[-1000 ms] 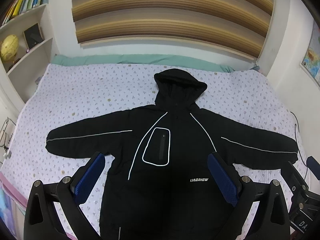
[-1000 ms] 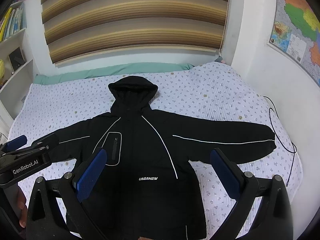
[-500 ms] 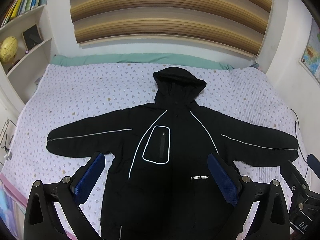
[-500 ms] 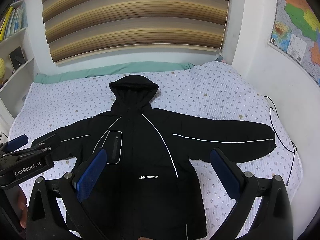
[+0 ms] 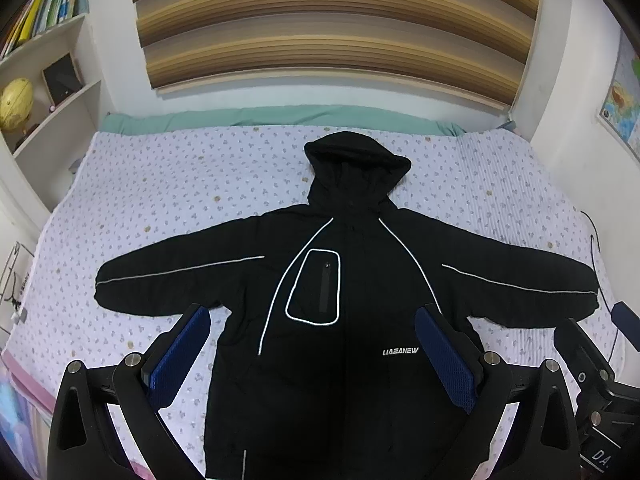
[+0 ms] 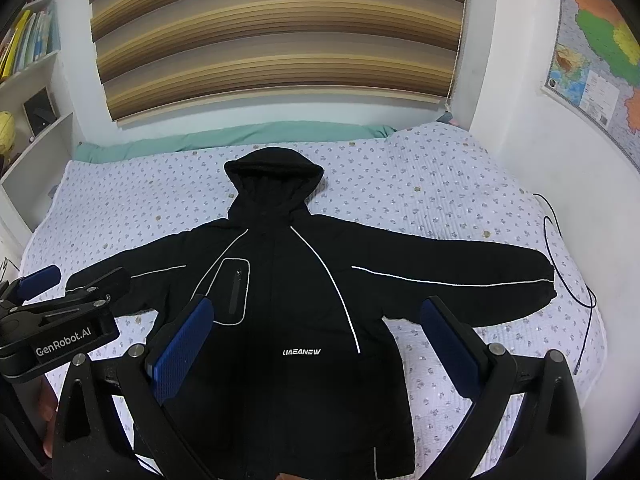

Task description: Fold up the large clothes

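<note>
Striped brown blinds (image 5: 332, 28) hang over the head of a bed (image 5: 180, 184) covered in a pale lilac flowered quilt, with a green strip along its far edge. On the quilt a black hooded jacket (image 5: 352, 288) lies flat, front side up, hood (image 5: 356, 168) pointing toward the blinds and both sleeves spread out to the sides; thin white piping runs along the sleeves and chest, and white lettering sits low on the front. Near the foot of the bed, the left gripper (image 5: 312, 356) hangs above the jacket's lower half, its jaws spread wide with nothing between them, the blue pads (image 5: 178, 354) apart over the fabric without touching it. Beside it the right gripper (image 6: 316, 348) hangs likewise, jaws wide and holding nothing, over the jacket's lower front and the quilt under its own-side sleeve. From the right wrist view the left gripper shows at the left edge, above that sleeve's cuff. White shelves (image 5: 48, 80) with books and a yellow globe (image 5: 16, 100) stand on the left wall, a map (image 6: 600, 52) on the right, and a black cable (image 6: 568, 248) trails over the bed's right edge.
</note>
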Motion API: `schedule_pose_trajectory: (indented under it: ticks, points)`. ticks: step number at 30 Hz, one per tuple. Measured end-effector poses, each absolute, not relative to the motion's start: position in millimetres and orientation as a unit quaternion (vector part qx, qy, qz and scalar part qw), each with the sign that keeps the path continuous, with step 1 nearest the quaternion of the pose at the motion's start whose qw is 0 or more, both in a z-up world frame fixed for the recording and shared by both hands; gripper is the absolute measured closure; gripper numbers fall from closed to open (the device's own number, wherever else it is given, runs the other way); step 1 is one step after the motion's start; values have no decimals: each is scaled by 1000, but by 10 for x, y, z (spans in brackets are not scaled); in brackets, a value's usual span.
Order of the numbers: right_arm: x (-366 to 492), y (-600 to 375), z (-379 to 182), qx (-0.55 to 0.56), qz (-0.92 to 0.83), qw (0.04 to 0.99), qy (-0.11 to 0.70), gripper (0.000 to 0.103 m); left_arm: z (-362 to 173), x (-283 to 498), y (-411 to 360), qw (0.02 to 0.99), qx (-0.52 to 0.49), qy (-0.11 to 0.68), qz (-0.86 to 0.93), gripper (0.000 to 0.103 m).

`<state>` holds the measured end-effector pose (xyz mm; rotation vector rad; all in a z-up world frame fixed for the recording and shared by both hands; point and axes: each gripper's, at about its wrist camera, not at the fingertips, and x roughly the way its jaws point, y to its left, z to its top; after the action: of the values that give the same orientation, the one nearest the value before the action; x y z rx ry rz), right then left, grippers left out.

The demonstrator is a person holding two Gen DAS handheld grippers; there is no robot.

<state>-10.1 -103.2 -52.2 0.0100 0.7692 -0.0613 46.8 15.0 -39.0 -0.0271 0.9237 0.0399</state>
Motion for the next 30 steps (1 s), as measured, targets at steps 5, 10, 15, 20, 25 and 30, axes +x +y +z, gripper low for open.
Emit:
schedule_pose_trajectory:
  ticks: [5,10,15,20,25,30]
  points:
    - [-93,-1013,-538,4,-27,925,378,0,-383,539,138,894,-12,449,16,1]
    - [-82,-1004,-559,3,-25,925,380,0,-408,564,129,892,-10,452,14,1]
    - [-67,-988,-585,4,-28,923,383,0,-440,576,113,889,-6,457,11,1]
    - [-59,-996,-590,5,-28,923,384,0,-442,588,103,889,-6,458,8,1]
    - [-49,-1008,-622,5,-31,921,388,0,-449,600,141,889,-15,458,5,1]
    - [-27,-1004,-653,5,-29,920,392,0,-457,614,180,888,-20,459,10,1]
